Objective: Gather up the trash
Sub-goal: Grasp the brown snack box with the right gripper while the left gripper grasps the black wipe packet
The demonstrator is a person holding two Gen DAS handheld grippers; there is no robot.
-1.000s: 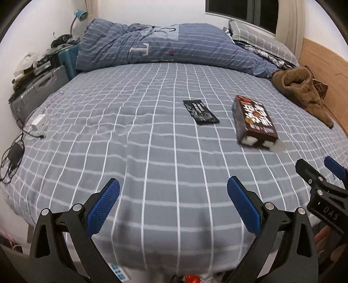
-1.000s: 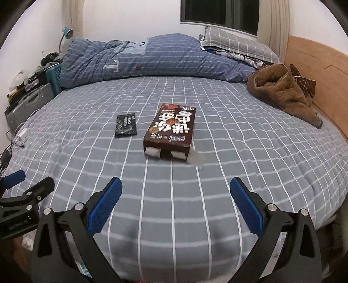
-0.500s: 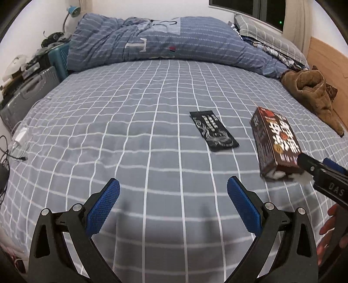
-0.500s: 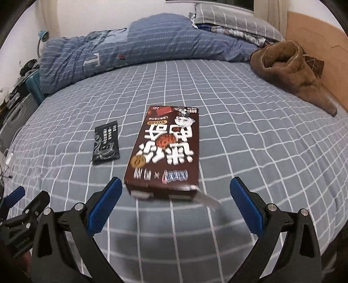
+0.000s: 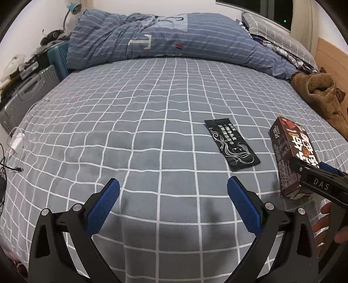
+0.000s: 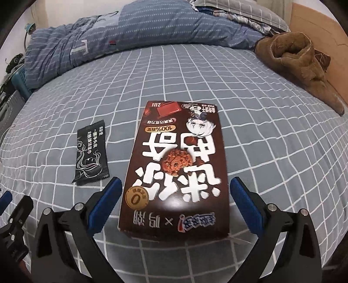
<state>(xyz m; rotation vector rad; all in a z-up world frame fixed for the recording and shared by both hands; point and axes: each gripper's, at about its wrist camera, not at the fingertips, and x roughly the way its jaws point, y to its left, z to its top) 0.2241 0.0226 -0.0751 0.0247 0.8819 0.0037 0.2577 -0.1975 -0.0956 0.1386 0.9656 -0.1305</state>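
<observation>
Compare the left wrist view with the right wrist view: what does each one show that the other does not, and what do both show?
Only the left wrist view shows the white charger with its cable at the bed's edge, the dark window, and the person's hand behind the right gripper.

Only the right wrist view shows the top face of the brown cookie box, which lies between the open right fingers.

Both show the black sachet, the cookie box, the brown garment, the blue quilt and the grey checked bedsheet.
</observation>
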